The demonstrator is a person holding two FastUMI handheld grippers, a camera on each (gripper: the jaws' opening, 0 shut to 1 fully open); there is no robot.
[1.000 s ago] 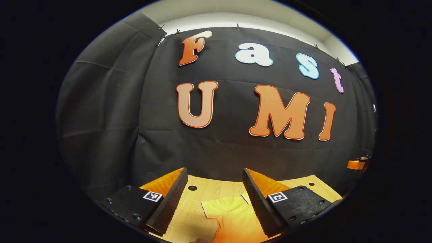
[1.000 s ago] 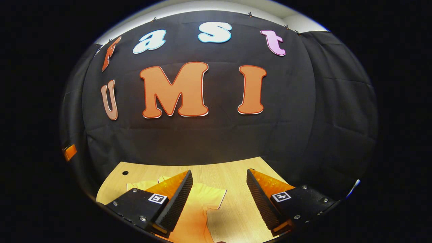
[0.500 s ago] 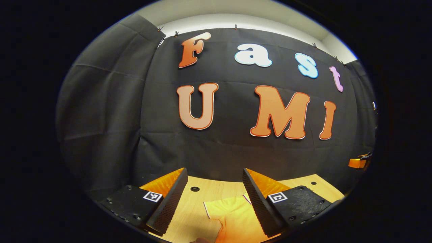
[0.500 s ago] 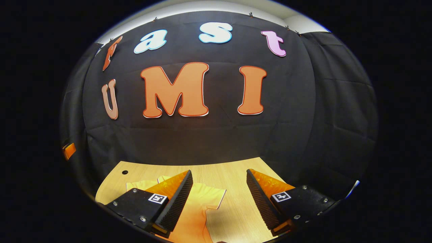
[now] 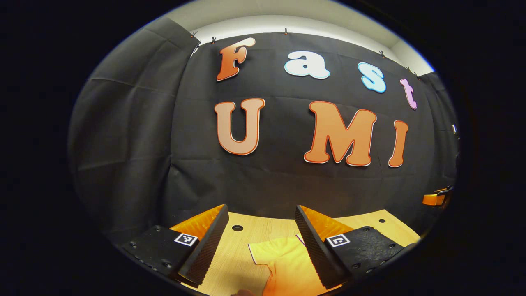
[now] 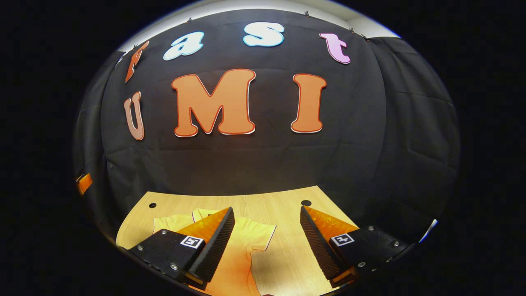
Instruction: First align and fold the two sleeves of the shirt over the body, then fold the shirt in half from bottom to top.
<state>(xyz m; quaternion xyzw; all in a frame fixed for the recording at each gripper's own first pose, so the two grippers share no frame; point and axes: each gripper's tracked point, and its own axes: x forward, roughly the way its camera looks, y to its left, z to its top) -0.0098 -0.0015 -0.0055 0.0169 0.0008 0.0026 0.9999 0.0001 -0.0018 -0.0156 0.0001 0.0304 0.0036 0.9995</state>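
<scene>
Left gripper view, shirt (image 5: pixel 283 263), wooden table (image 5: pixel 234 259)

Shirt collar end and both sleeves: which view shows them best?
The right gripper view: the shirt lies flat on the table, both sleeves and the neckline visible past the open right gripper. The left gripper view gives one sleeve between the open left gripper.
</scene>
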